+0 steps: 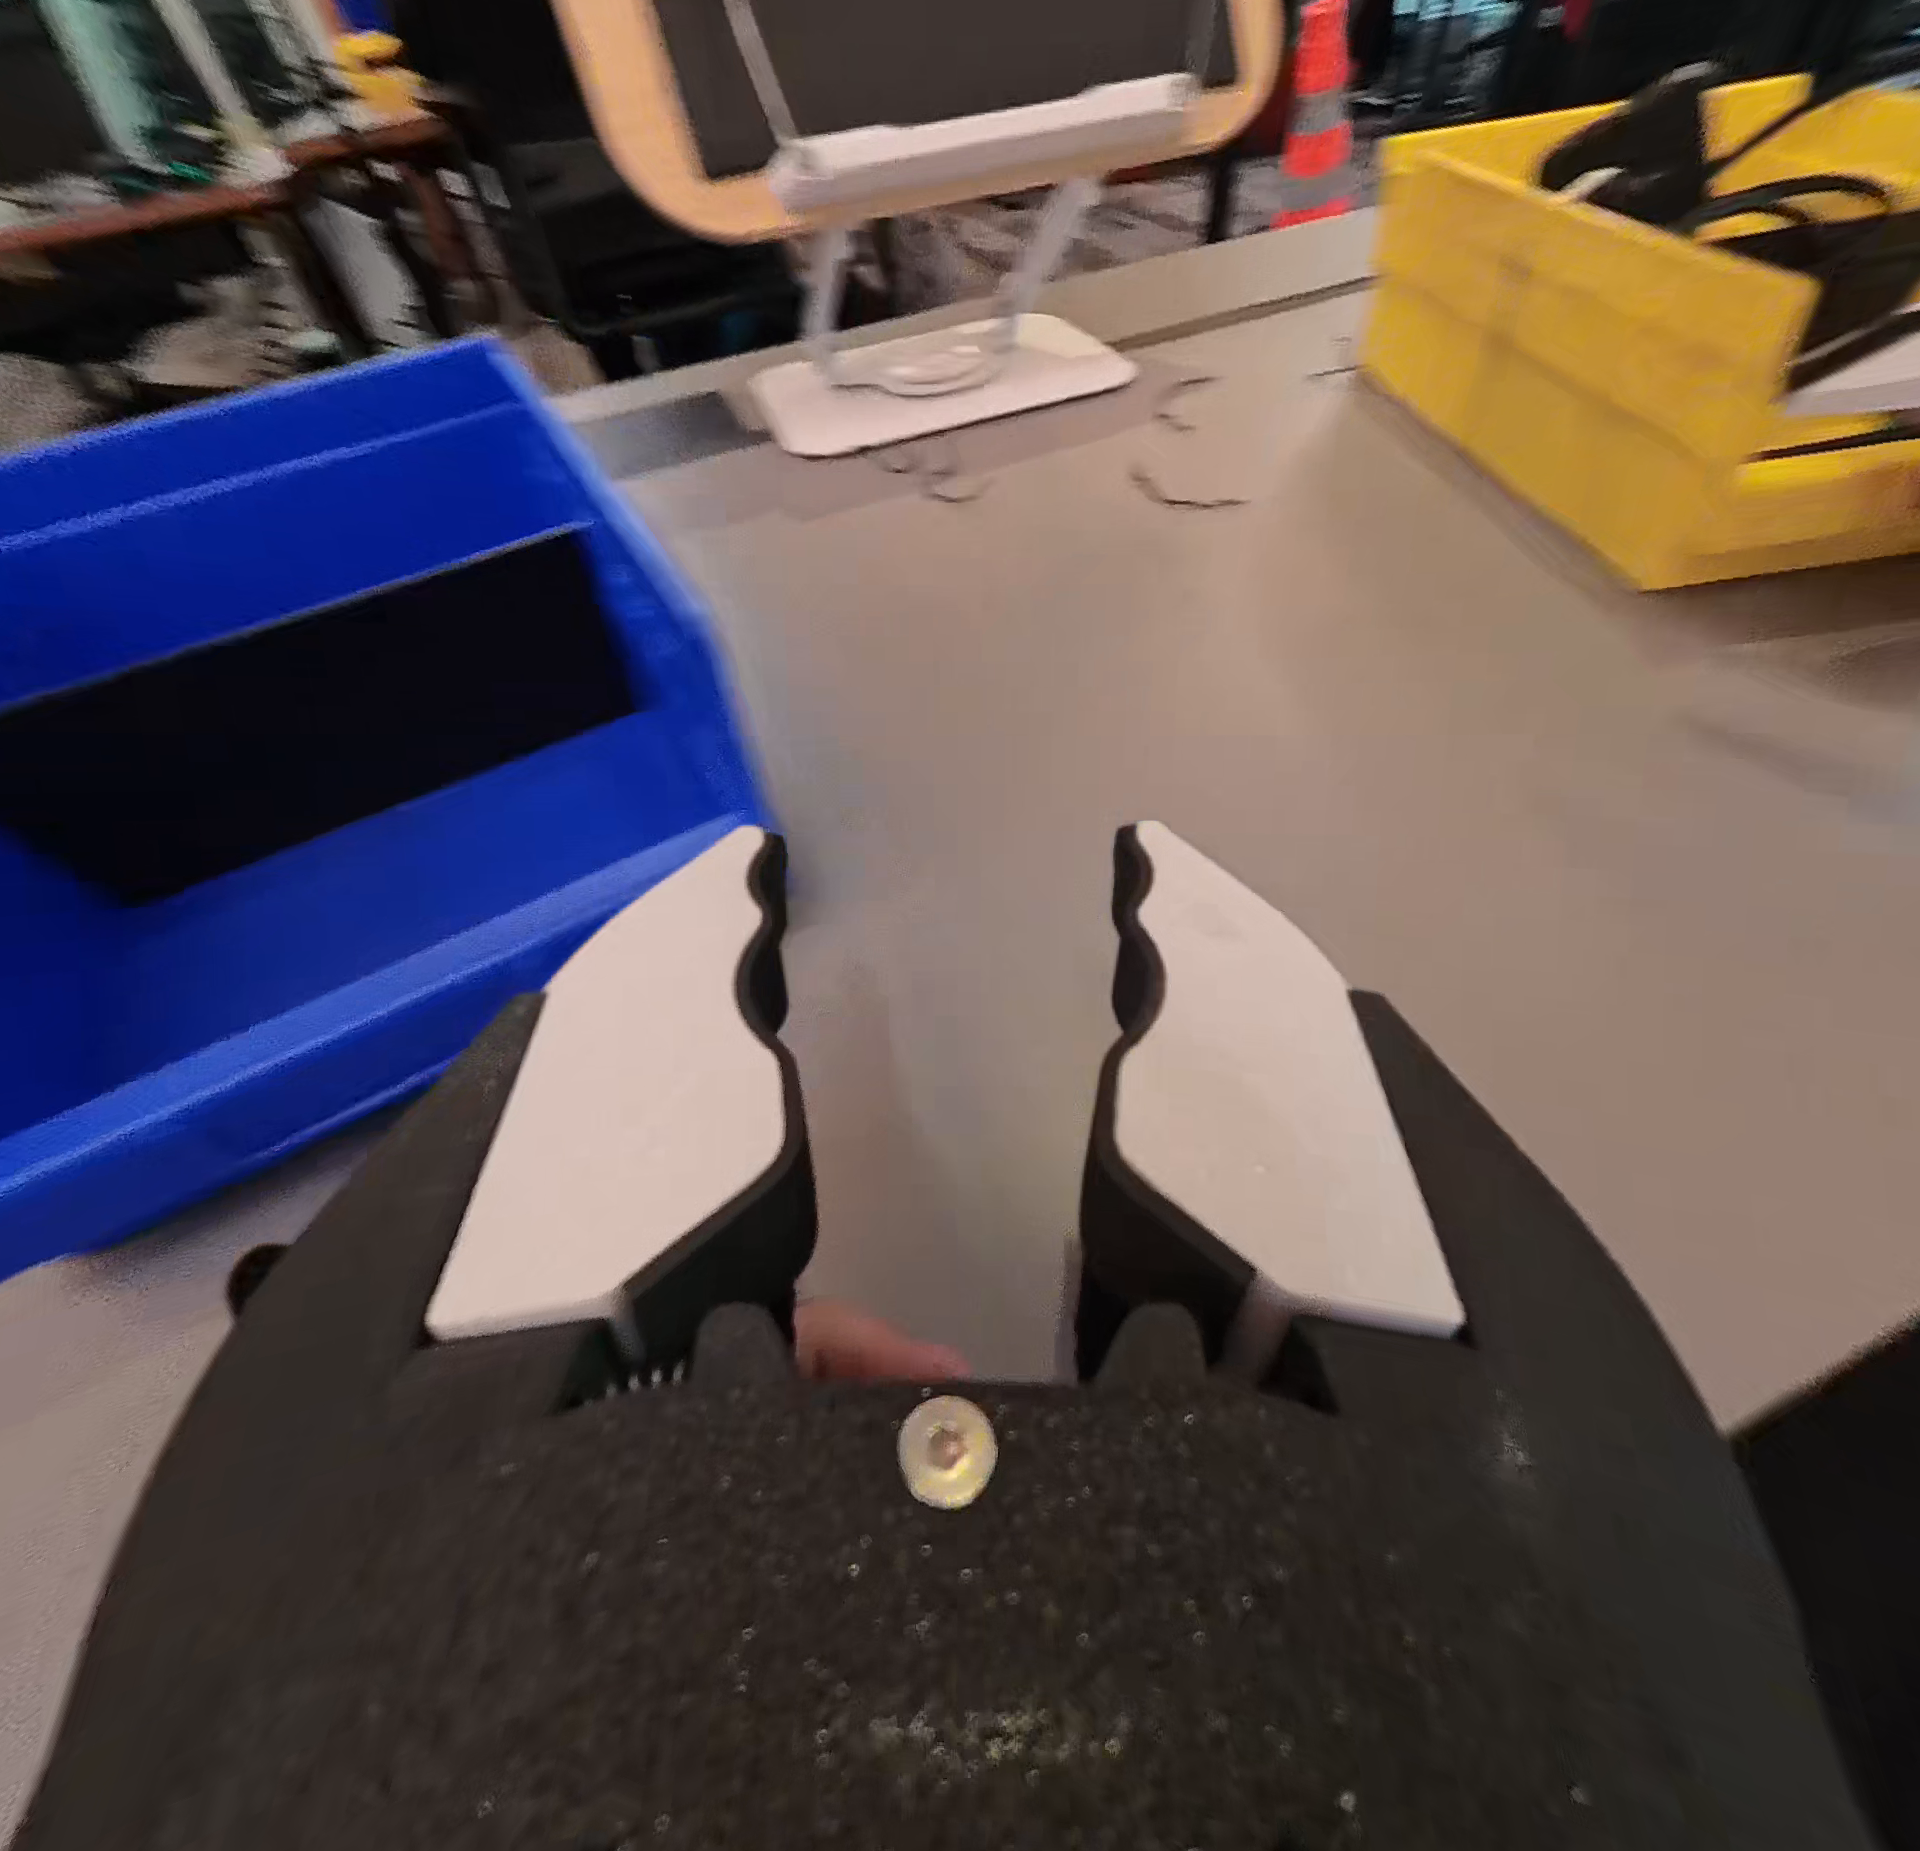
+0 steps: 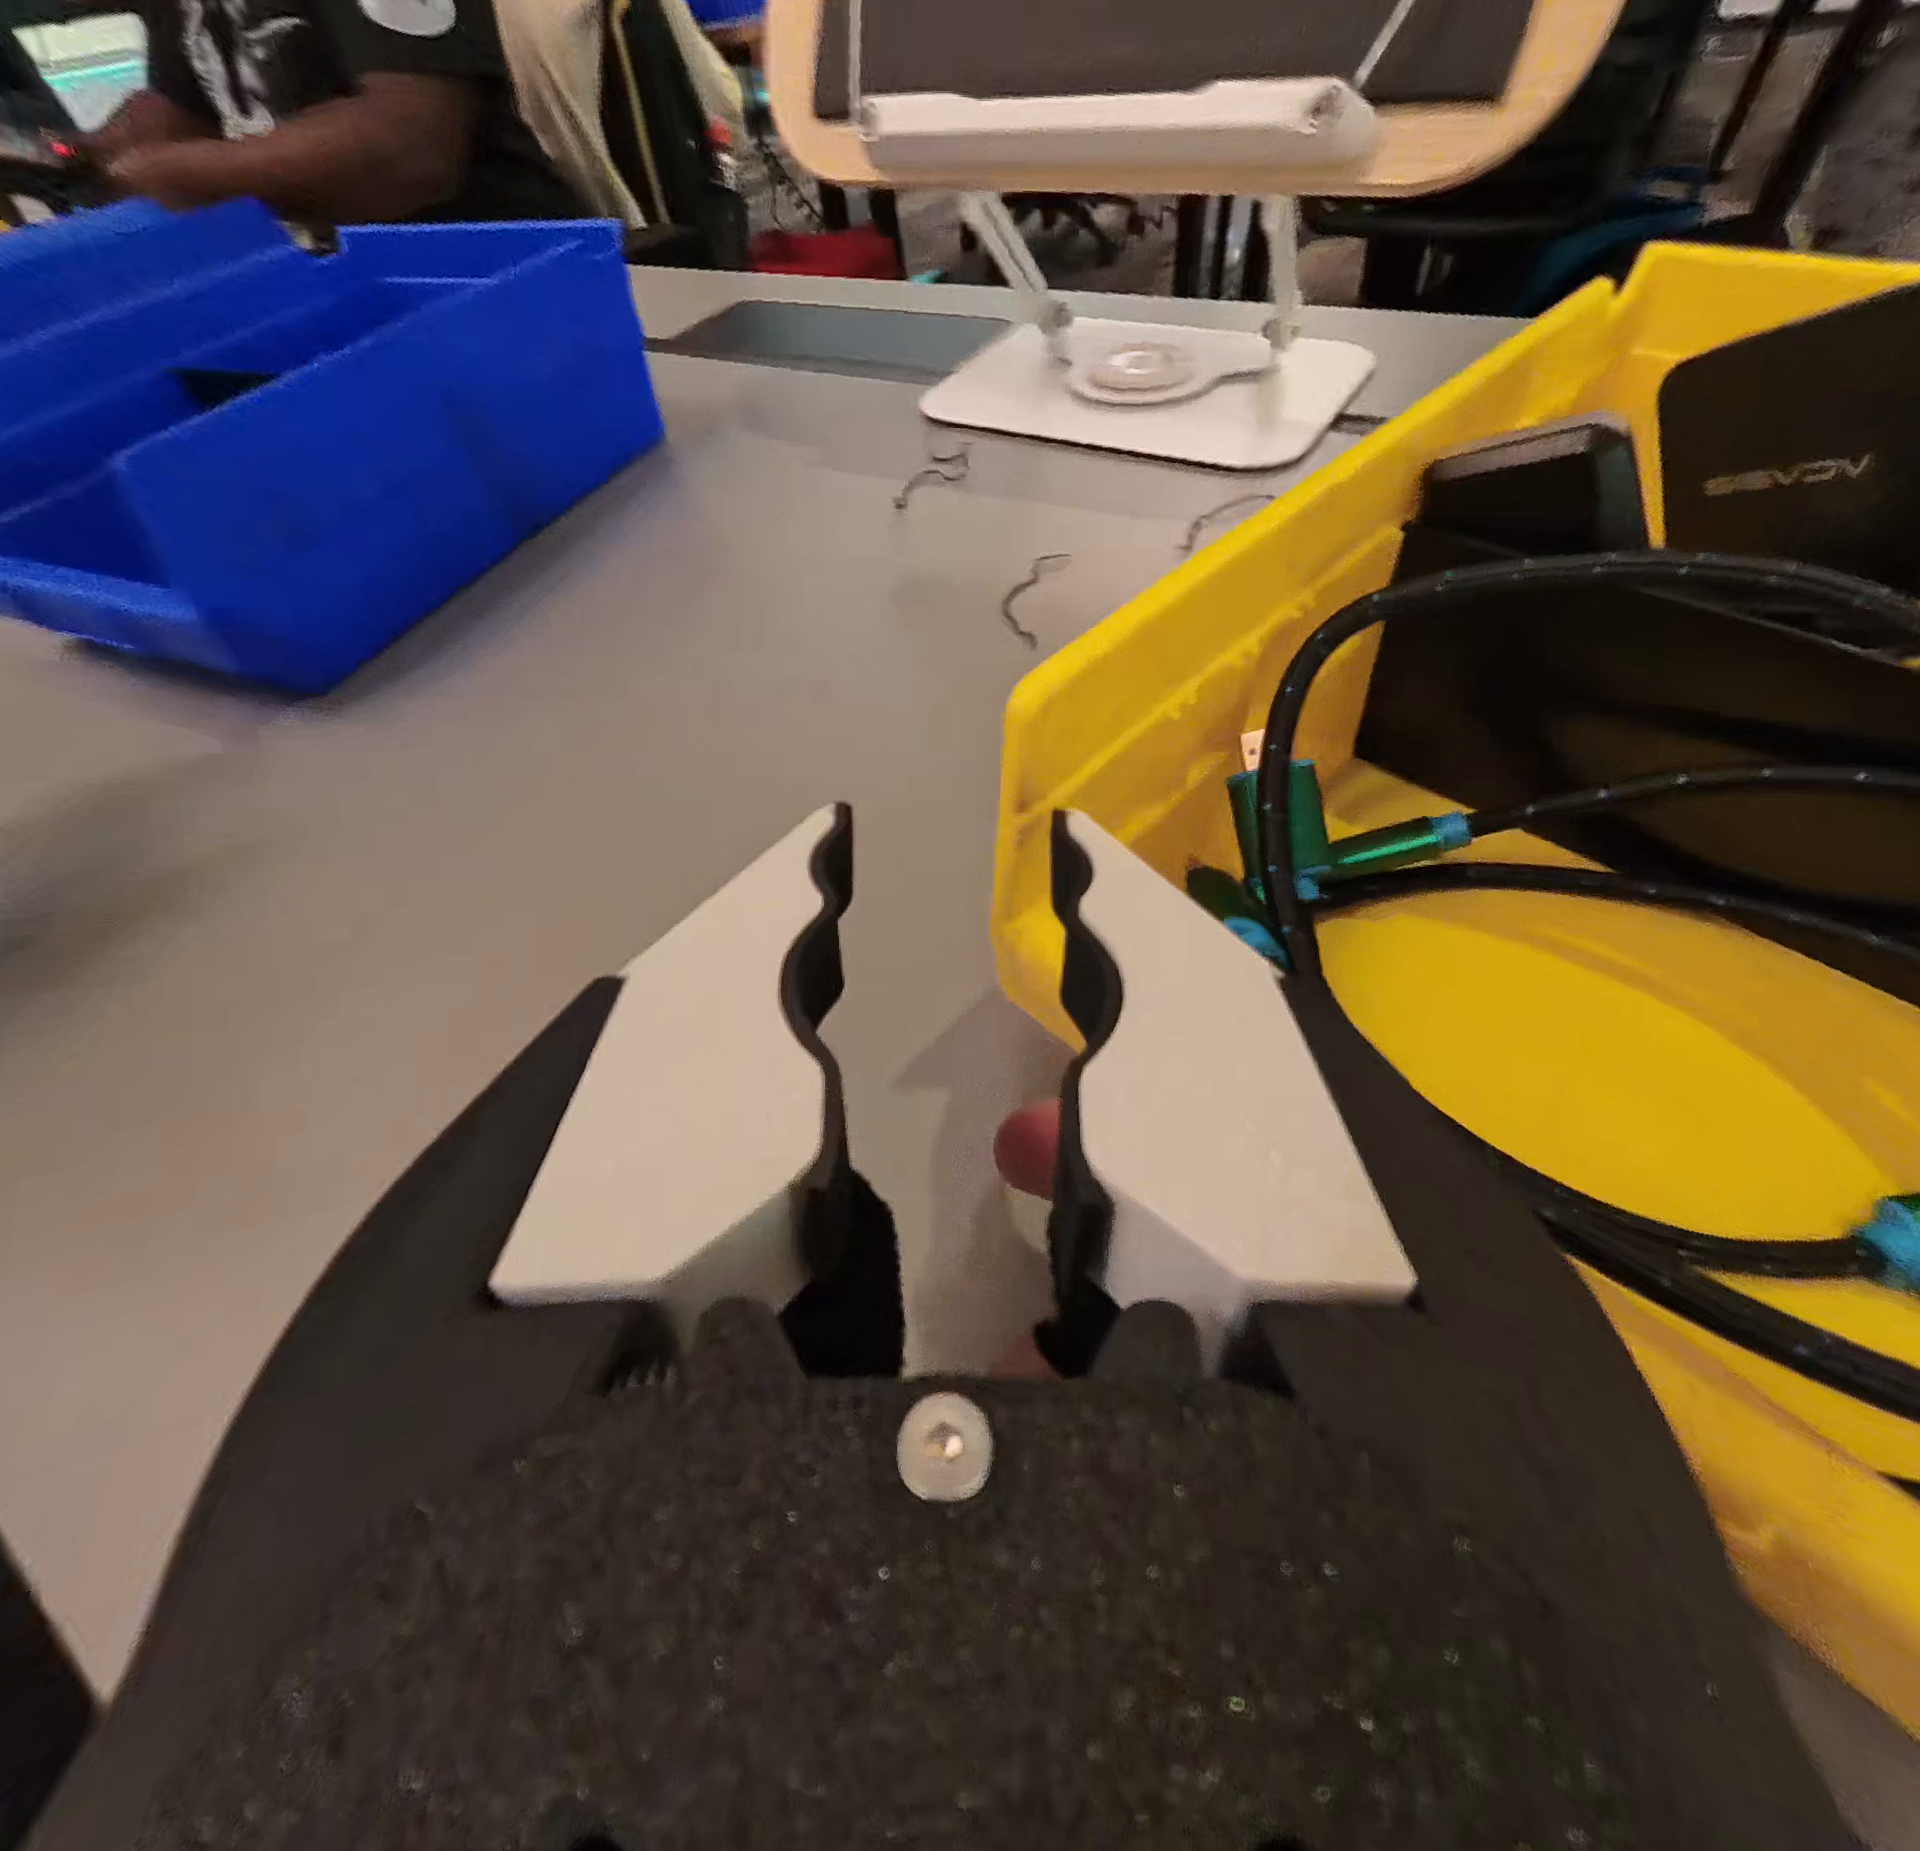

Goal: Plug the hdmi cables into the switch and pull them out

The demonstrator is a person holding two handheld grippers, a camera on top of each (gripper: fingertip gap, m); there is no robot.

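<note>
Your left claw [image 1: 948,845] is hovering nearest the lens, spread wide and gripping nothing, over bare grey desk [image 1: 1299,762]. It is sitting just beside the blue bin [image 1: 343,970] on its left, probably because nothing there needs gripping yet. Moving rightward, a white stand [image 2: 1143,388] is rising at the desk's far edge, with small wire ties scattered before it. Your right claw [image 2: 951,825] is also parted and empty, its right finger lying close to the yellow bin [image 2: 1143,700]. That placement looks deliberate: the black hdmi cables [image 2: 1558,887], with green plugs, are coiling inside that bin beside a black box that may be the switch.
</note>
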